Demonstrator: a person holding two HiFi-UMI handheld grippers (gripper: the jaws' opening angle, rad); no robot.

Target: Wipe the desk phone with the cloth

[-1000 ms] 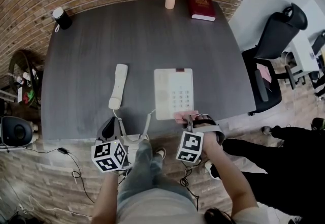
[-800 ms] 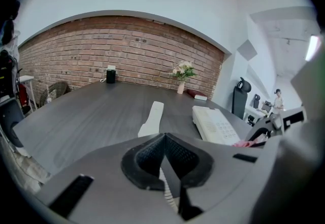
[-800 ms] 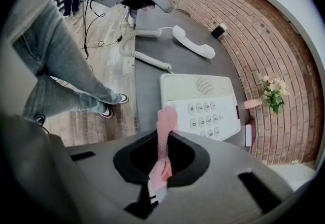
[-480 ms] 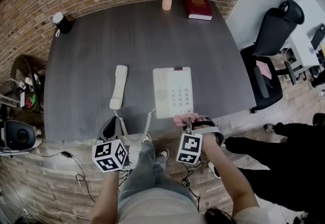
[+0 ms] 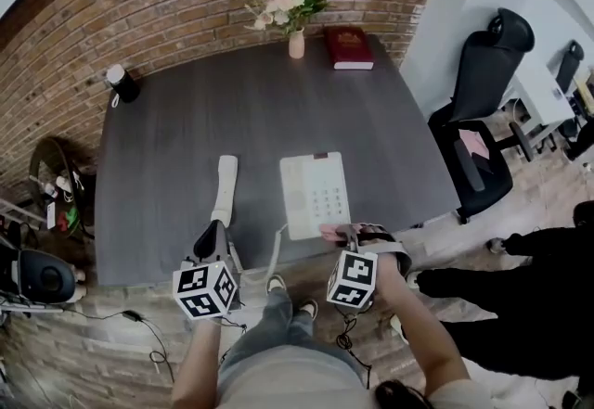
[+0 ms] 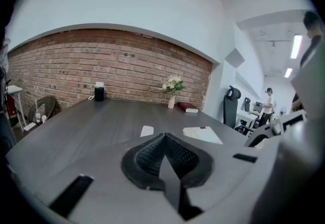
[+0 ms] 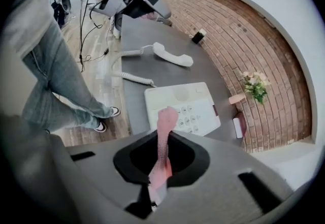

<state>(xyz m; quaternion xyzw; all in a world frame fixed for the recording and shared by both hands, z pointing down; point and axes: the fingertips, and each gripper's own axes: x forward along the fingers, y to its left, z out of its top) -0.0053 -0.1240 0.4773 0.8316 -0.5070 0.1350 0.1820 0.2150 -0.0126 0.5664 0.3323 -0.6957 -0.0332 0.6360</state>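
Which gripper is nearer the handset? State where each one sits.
Left. The left gripper hovers just short of the handset, at its near end; the right gripper, shut on the cloth, is at the phone base, by its near edge, farther off.

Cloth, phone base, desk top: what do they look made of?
Cloth: pink, thin soft fabric, matte; it bunches in folds in the right gripper. Phone base: off-white hard plastic, smooth moulded shell with keys. Desk: dark grey wood-grain top, probably laminate or veneer; streaked grain, low sheen.
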